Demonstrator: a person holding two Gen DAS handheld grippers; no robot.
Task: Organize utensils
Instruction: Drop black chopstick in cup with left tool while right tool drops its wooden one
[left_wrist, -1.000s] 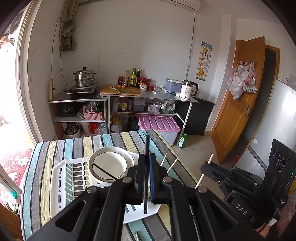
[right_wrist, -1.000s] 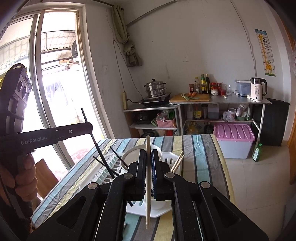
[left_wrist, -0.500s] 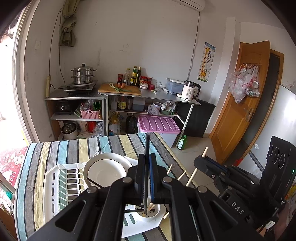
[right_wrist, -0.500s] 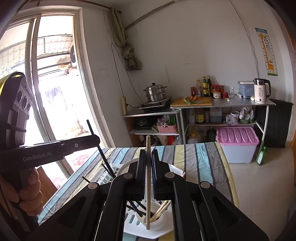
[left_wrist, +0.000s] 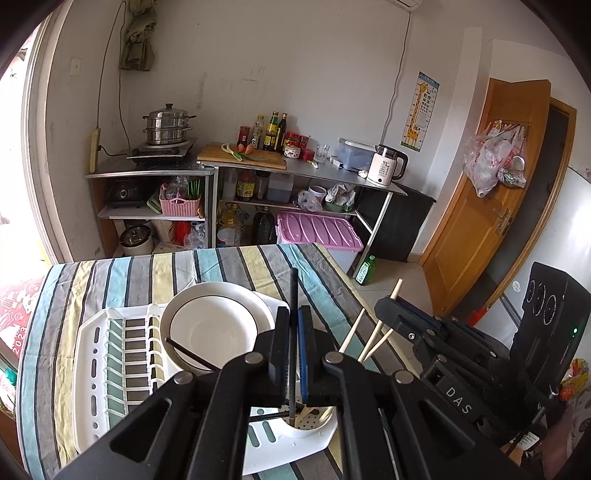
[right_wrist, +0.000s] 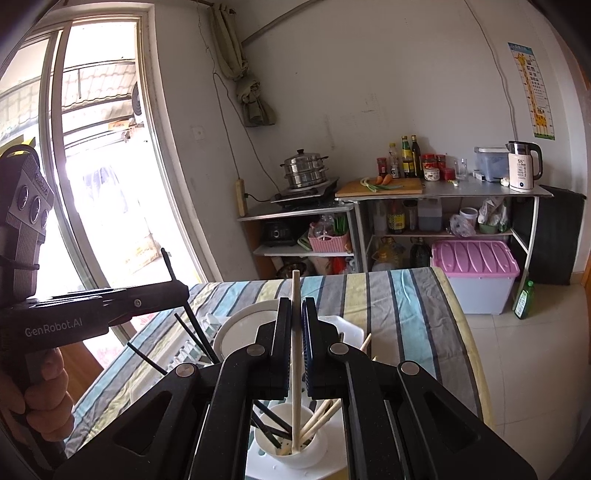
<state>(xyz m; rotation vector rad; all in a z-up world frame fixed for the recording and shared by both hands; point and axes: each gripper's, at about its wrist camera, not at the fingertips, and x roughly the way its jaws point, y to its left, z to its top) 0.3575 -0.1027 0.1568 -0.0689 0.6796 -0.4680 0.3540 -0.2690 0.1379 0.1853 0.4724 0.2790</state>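
Two chopsticks in play, one per gripper, both aimed at the same utensil cup (right_wrist: 291, 448) at the near corner of the white drying rack (left_wrist: 110, 354).

I have the right gripper (right_wrist: 294, 347) clamped on the pale wooden chopstick (right_wrist: 295, 354). Its long axis runs nearly upright between the pads, and the lower tip already sits inside the cup mouth, among other pale and black sticks leaning there.

My left gripper (left_wrist: 293, 354) is pinched on the black chopstick (left_wrist: 293, 314), also close to upright. Its lower tip reaches the cup rim region; the wrist view is partly blocked by the jaws, so I think it is inside the cup but cannot confirm.

Key relation: cup lies directly below both held sticks, axes roughly vertical. Right stick looks deeper in. My judgement: release follows once each tip is well seated; crowding in the cup could deflect either one.

White plate (left_wrist: 212, 325) stands in the rack behind the cup.
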